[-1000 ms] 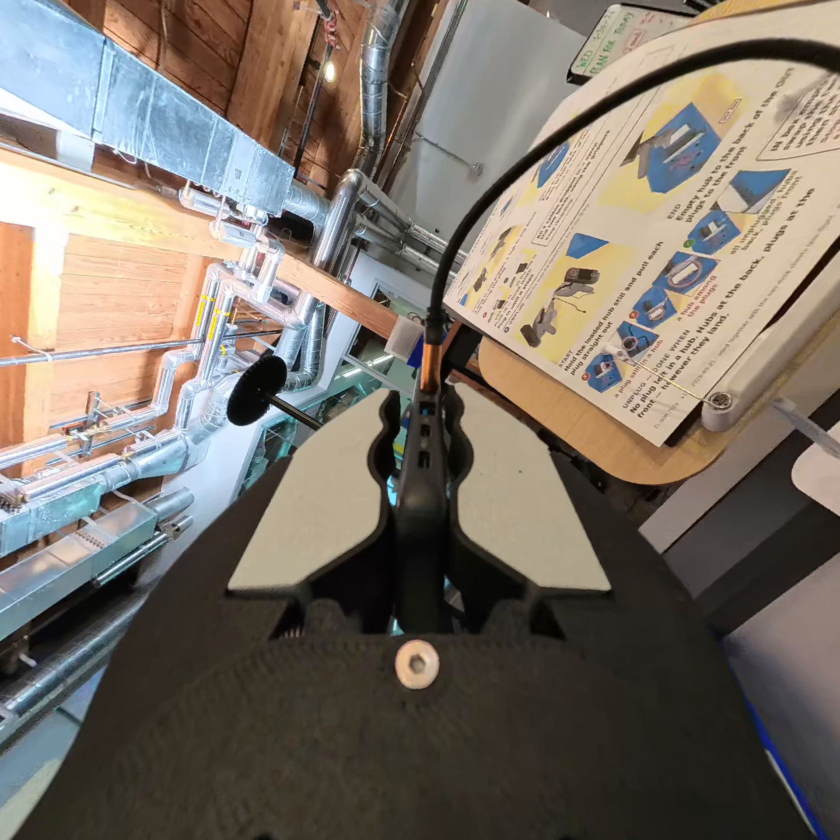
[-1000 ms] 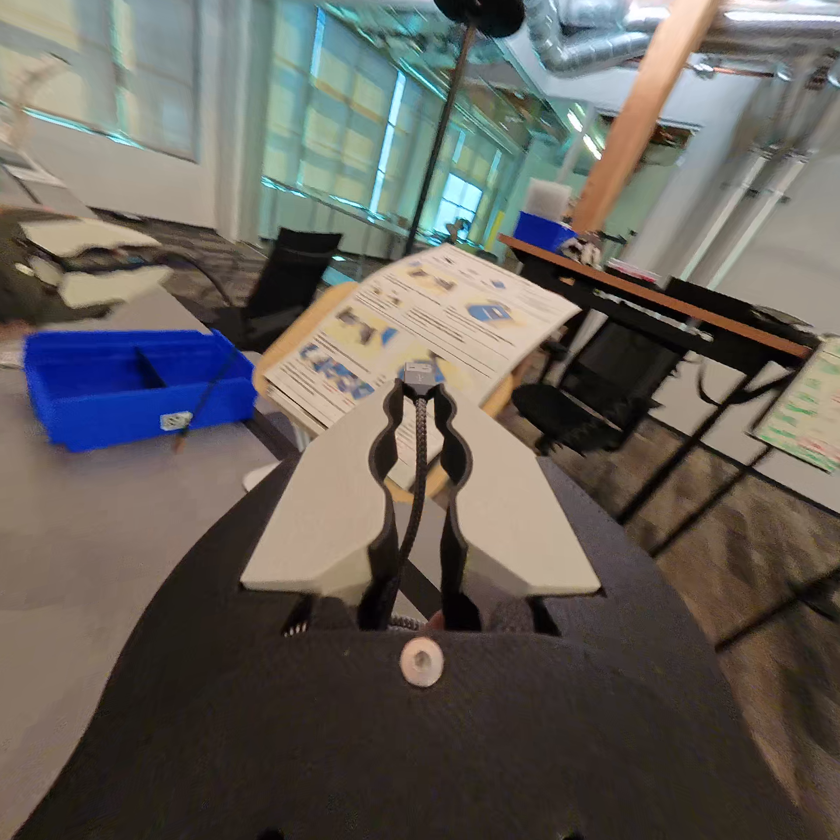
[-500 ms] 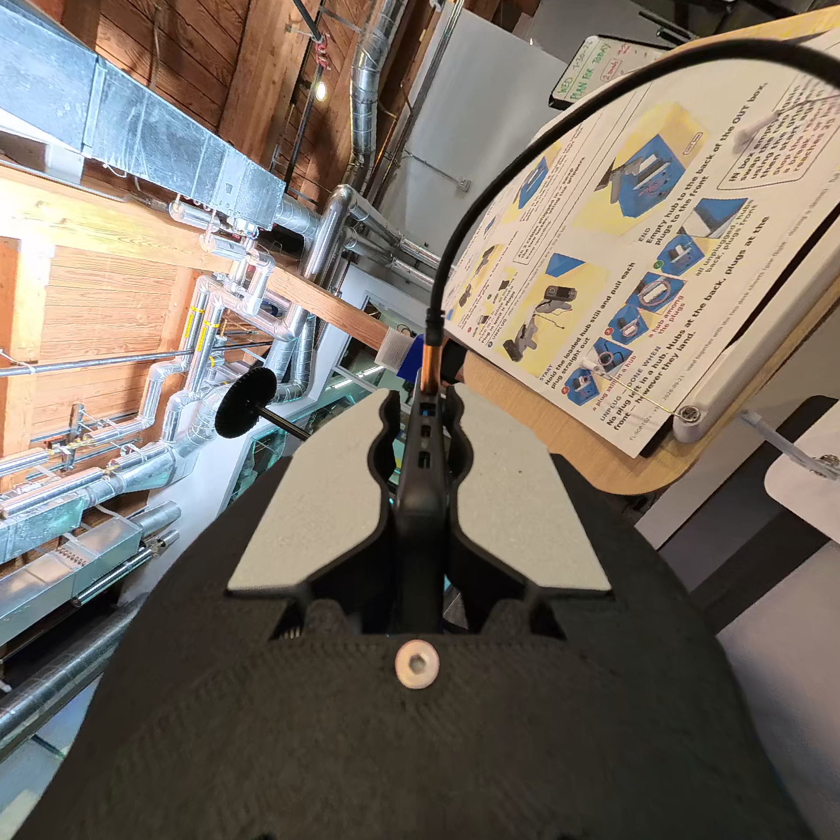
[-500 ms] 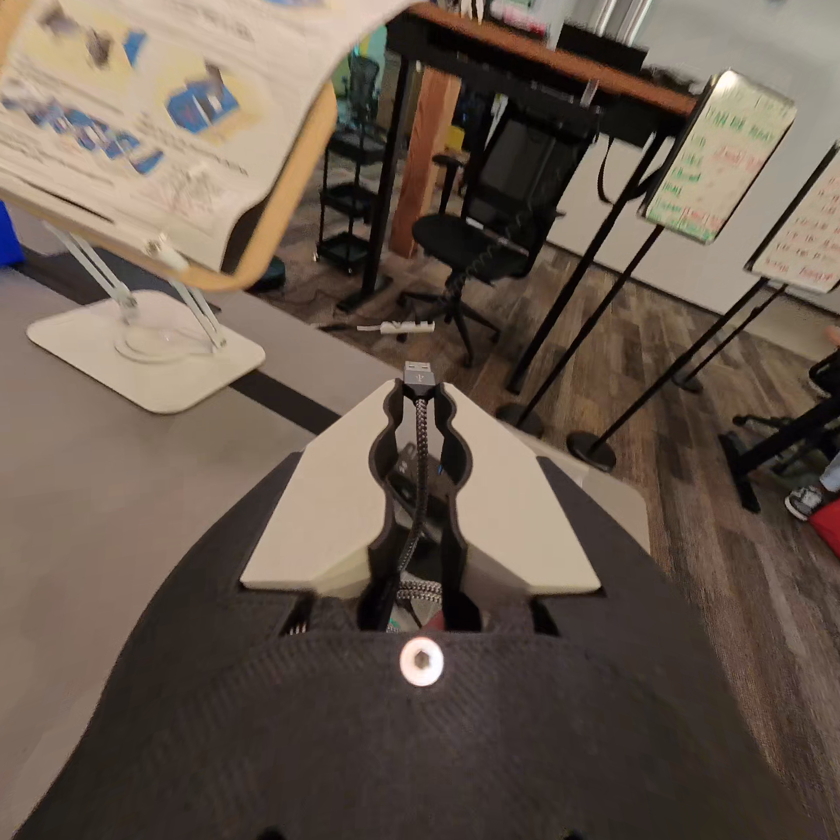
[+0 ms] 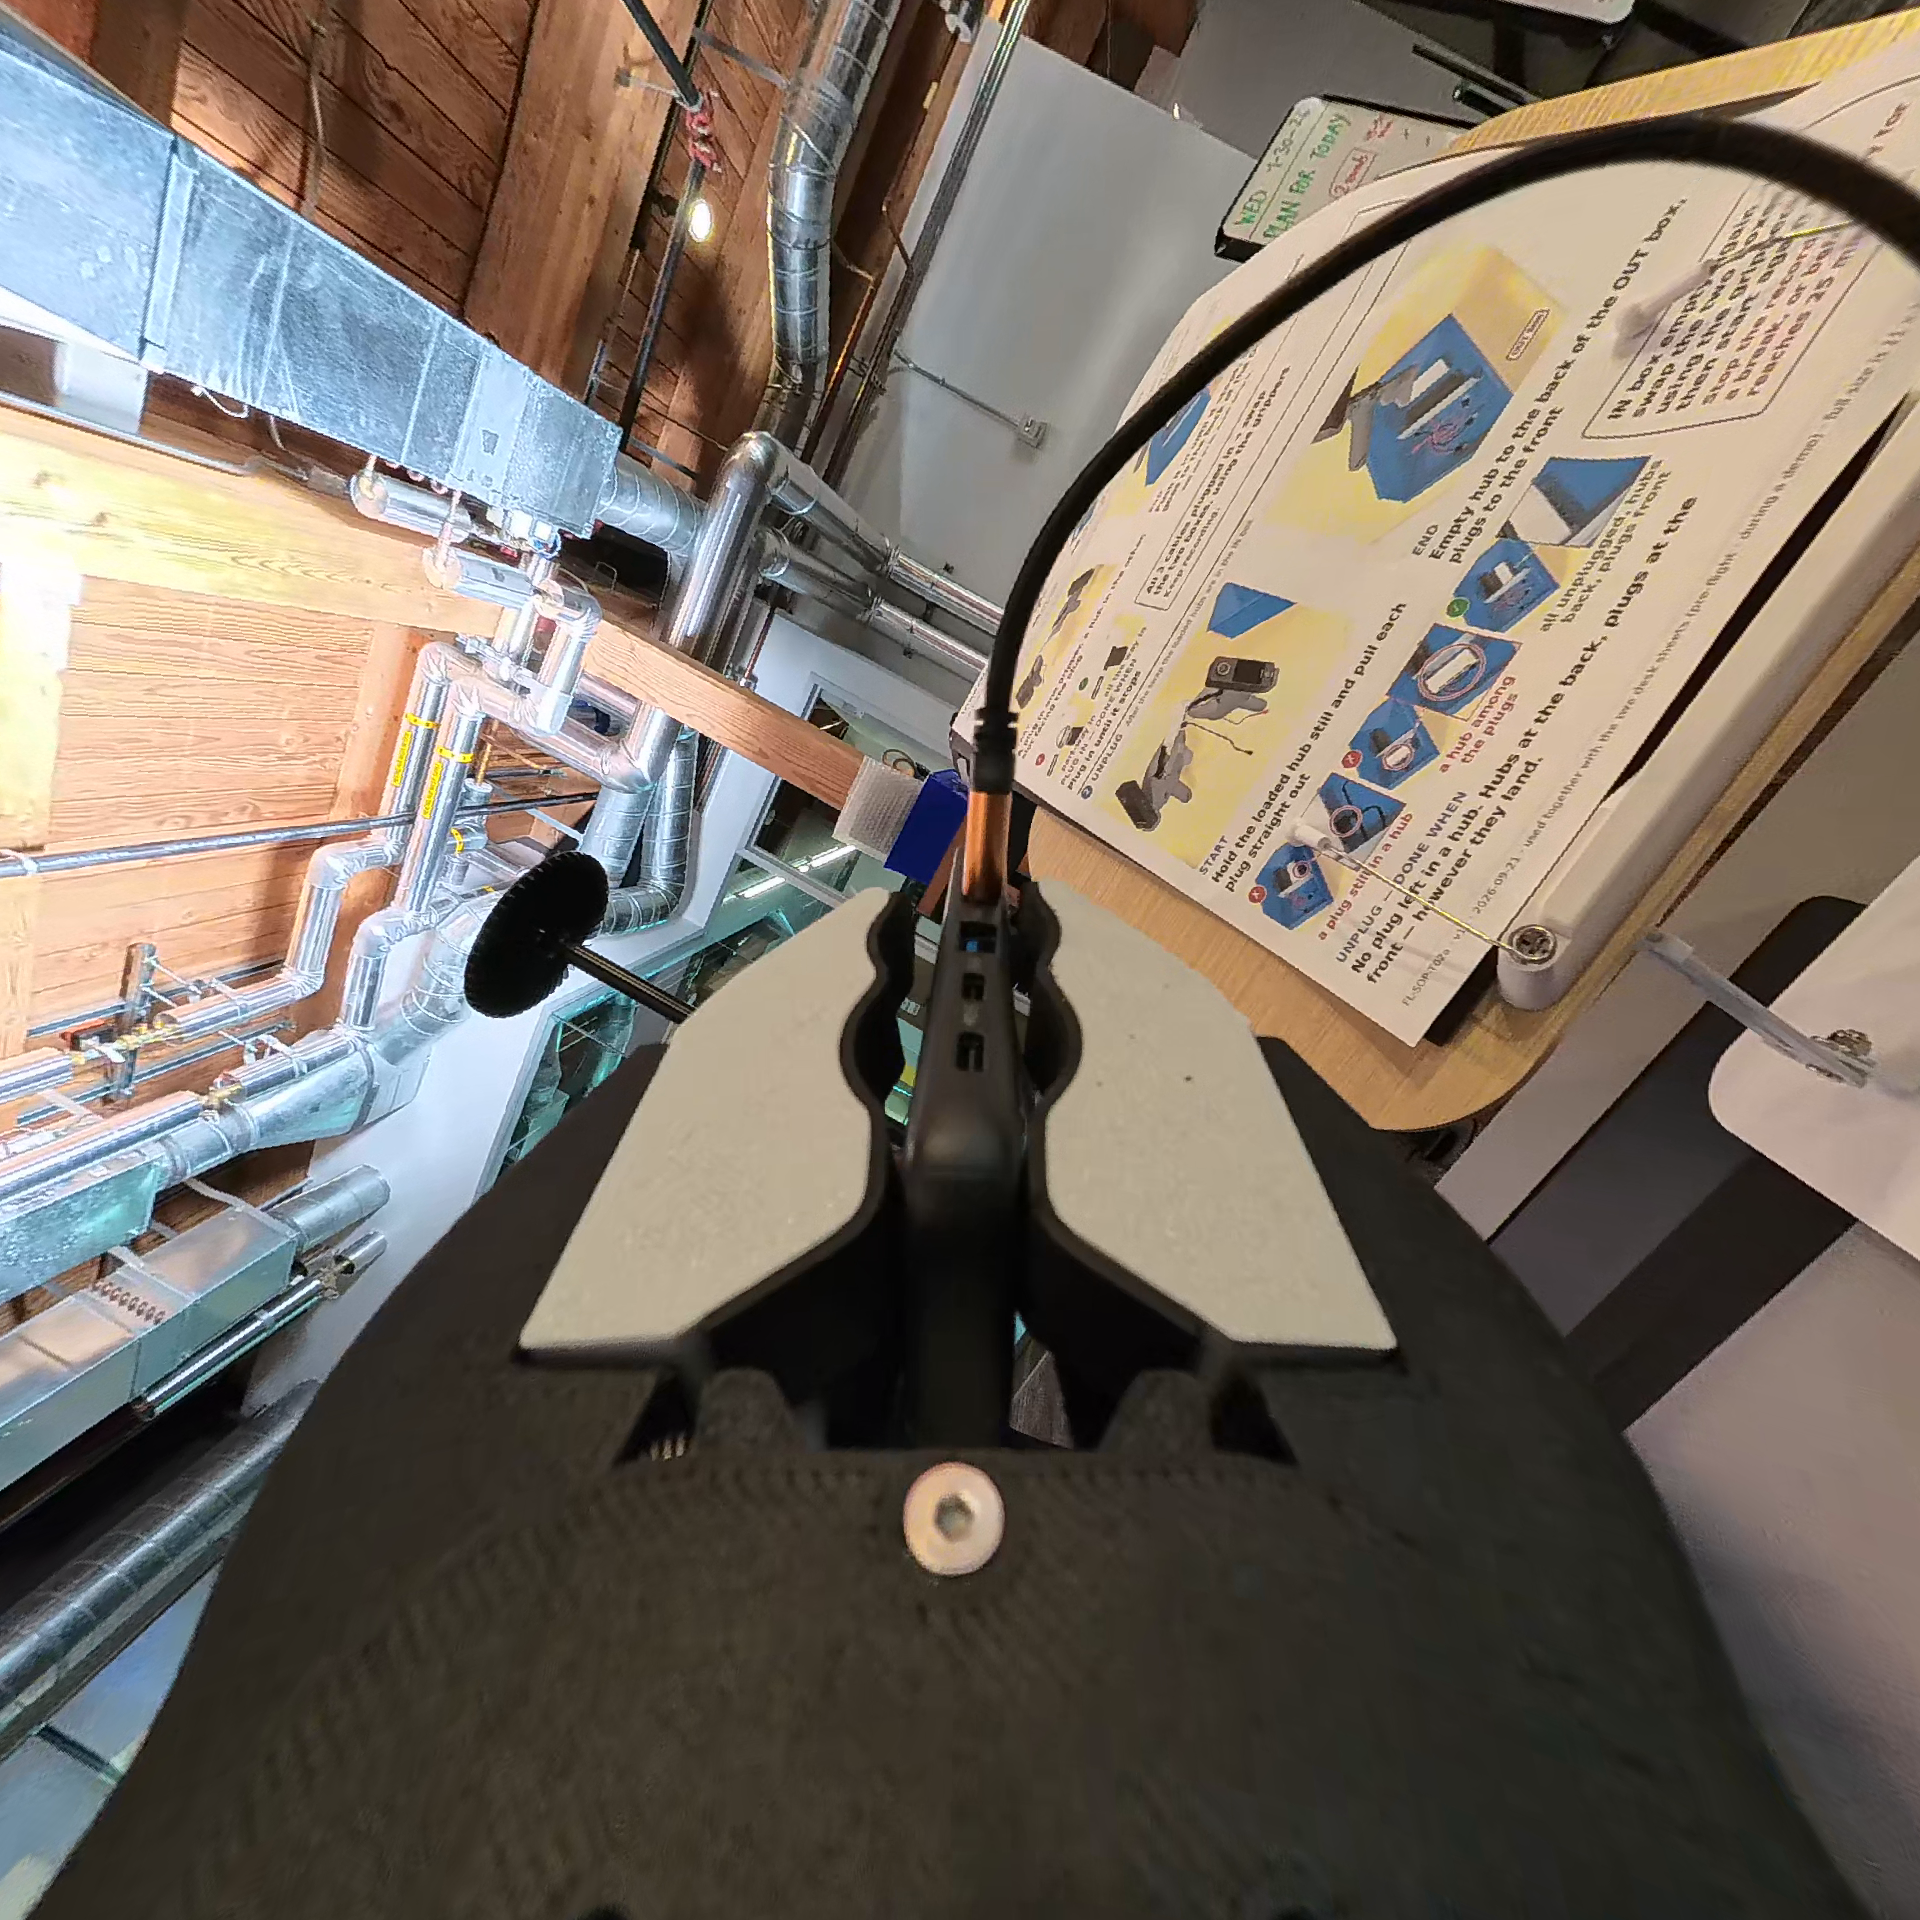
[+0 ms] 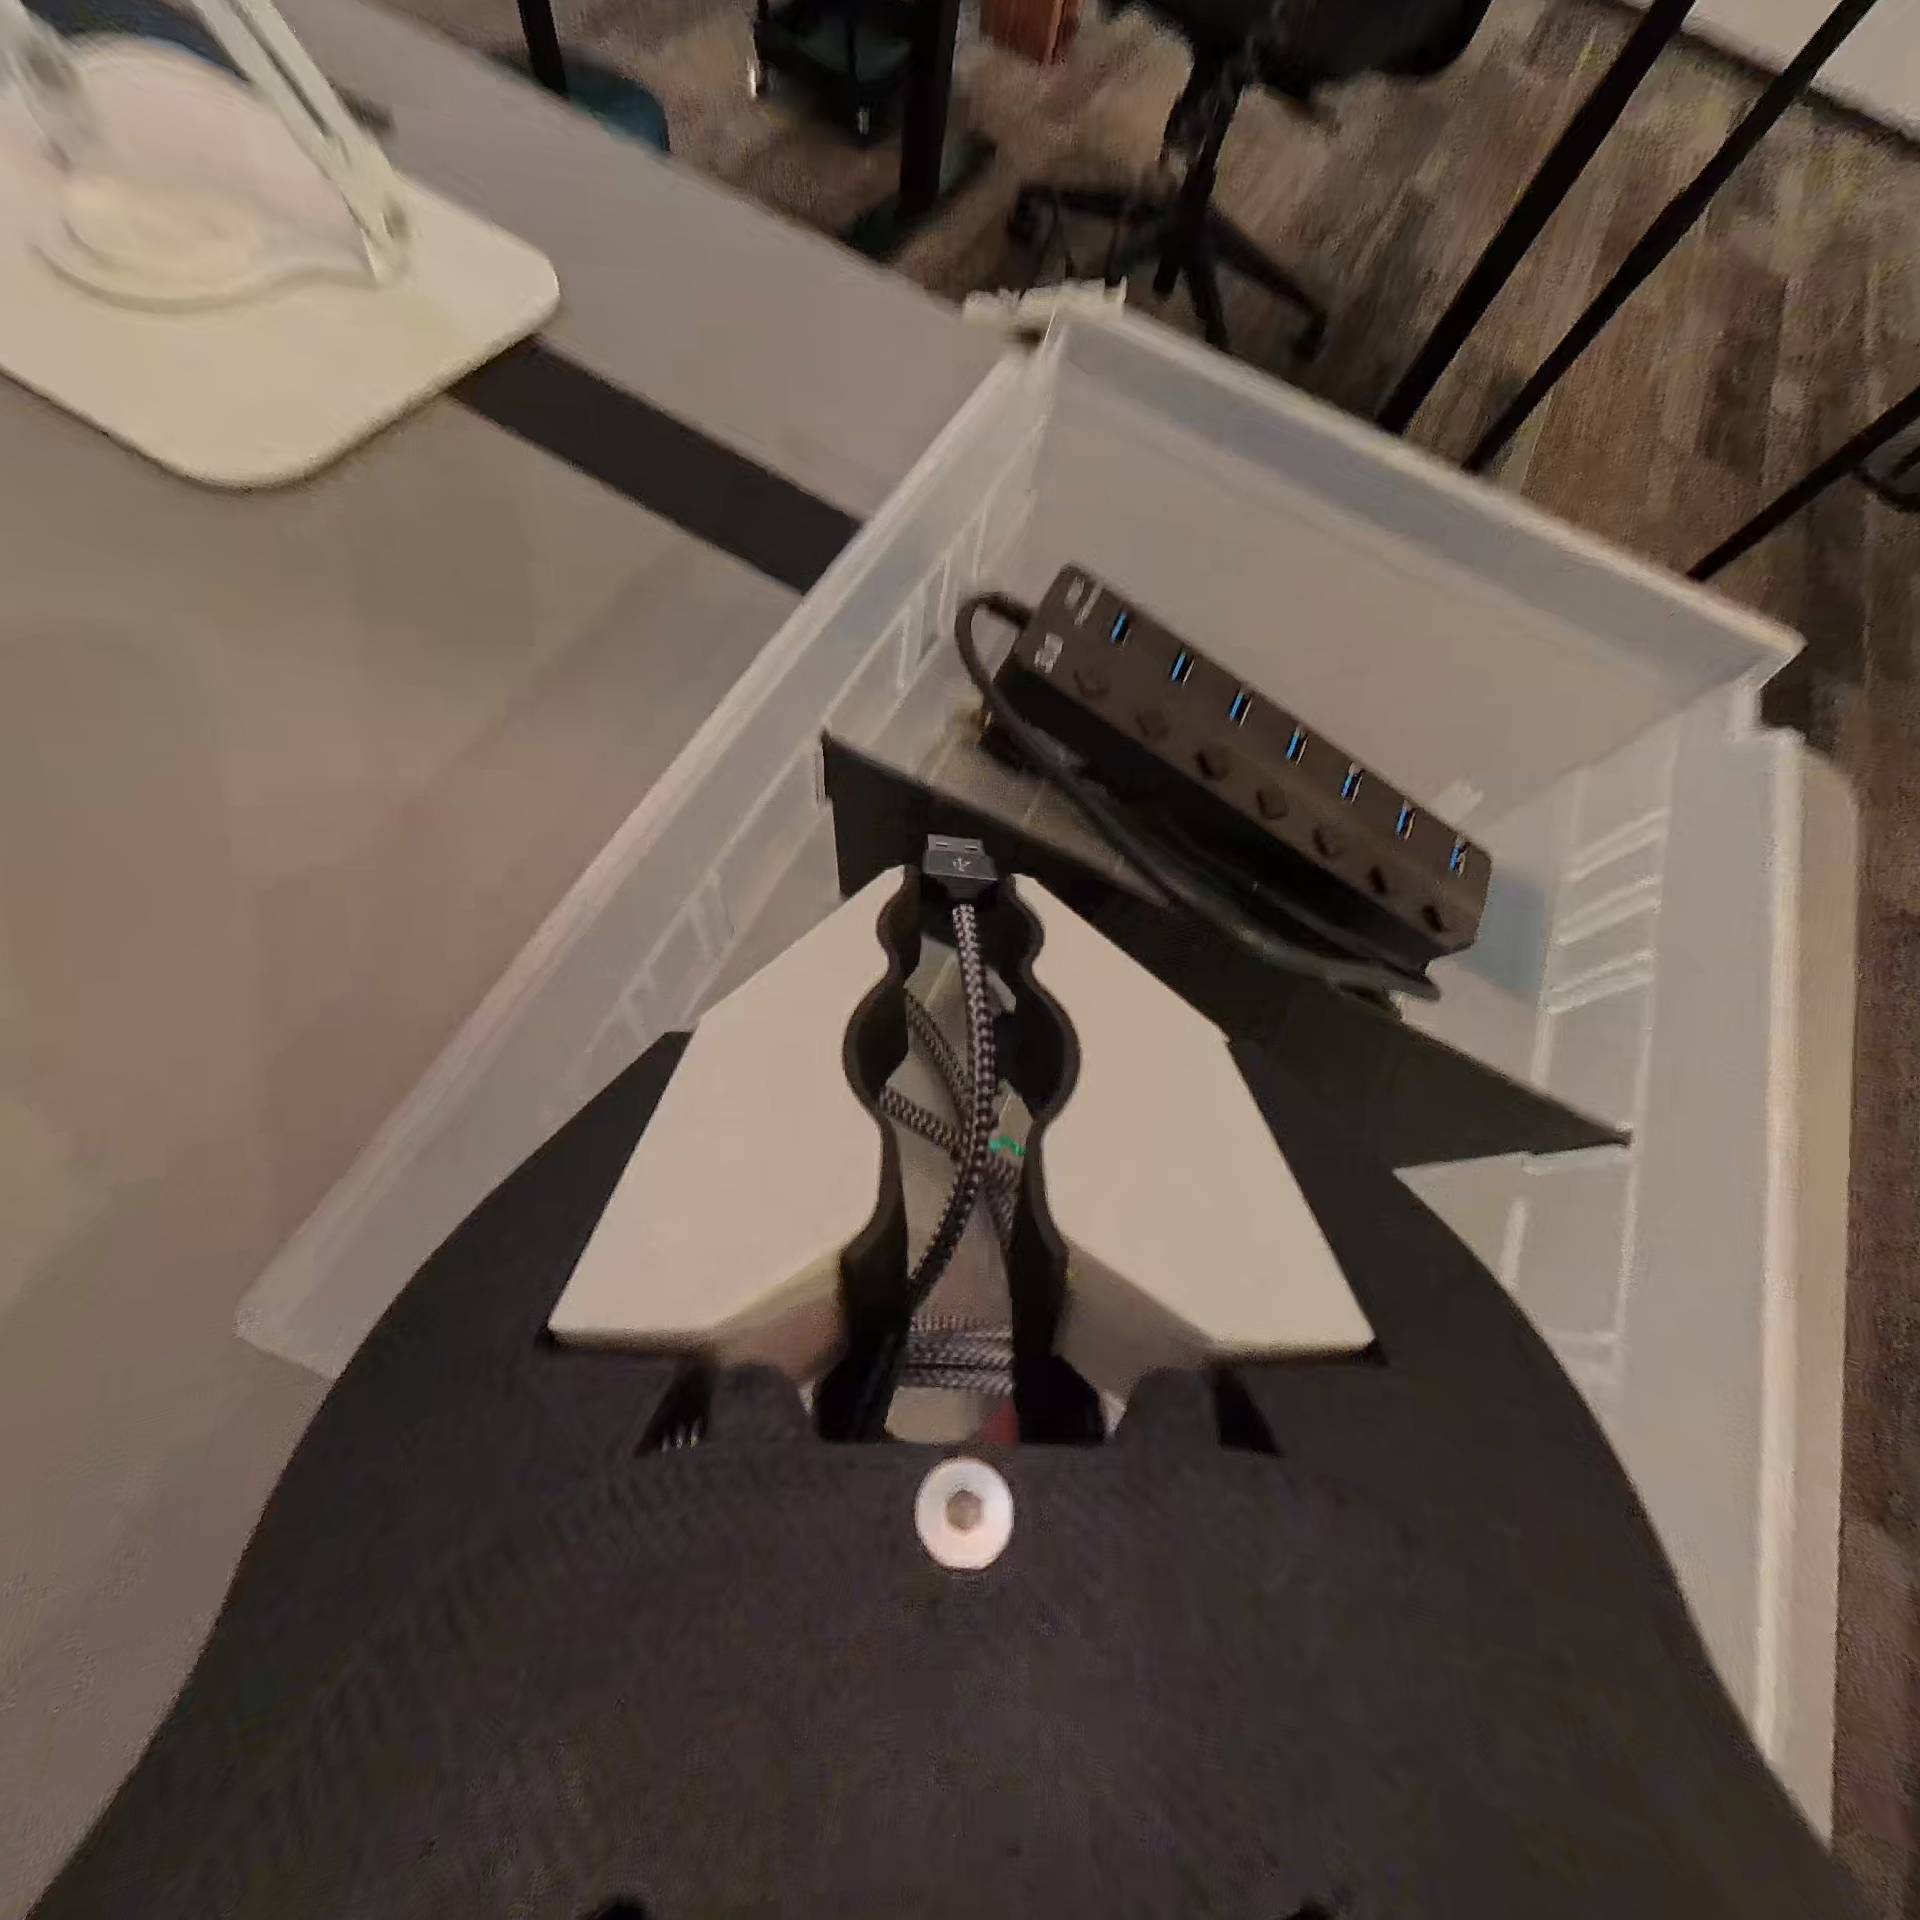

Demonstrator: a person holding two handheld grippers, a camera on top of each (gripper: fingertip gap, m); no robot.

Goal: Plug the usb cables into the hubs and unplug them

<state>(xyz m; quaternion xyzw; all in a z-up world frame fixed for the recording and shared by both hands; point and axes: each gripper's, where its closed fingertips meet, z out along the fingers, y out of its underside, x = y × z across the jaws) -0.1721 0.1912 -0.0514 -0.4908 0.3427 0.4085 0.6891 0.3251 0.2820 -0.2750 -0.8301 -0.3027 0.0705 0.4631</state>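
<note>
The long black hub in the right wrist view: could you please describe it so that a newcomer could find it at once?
Look at the clear plastic bin at the grey table's edge. In its far section, behind a black divider, lies the long black hub over its own coiled black cable. A row of blue-lit ports, each with a round button, sets it apart.

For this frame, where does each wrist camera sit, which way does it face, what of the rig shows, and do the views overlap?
Left wrist view: behind the left gripper, rolled sideways and tilted up toward ceiling ducts and an instruction sheet; its fingers clamp a black hub.
Right wrist view: behind the right gripper, angled down at a clear bin holding a second hub; its fingers clamp a braided USB cable.
Shared: only the white stand base, at the left view's right edge.
</note>
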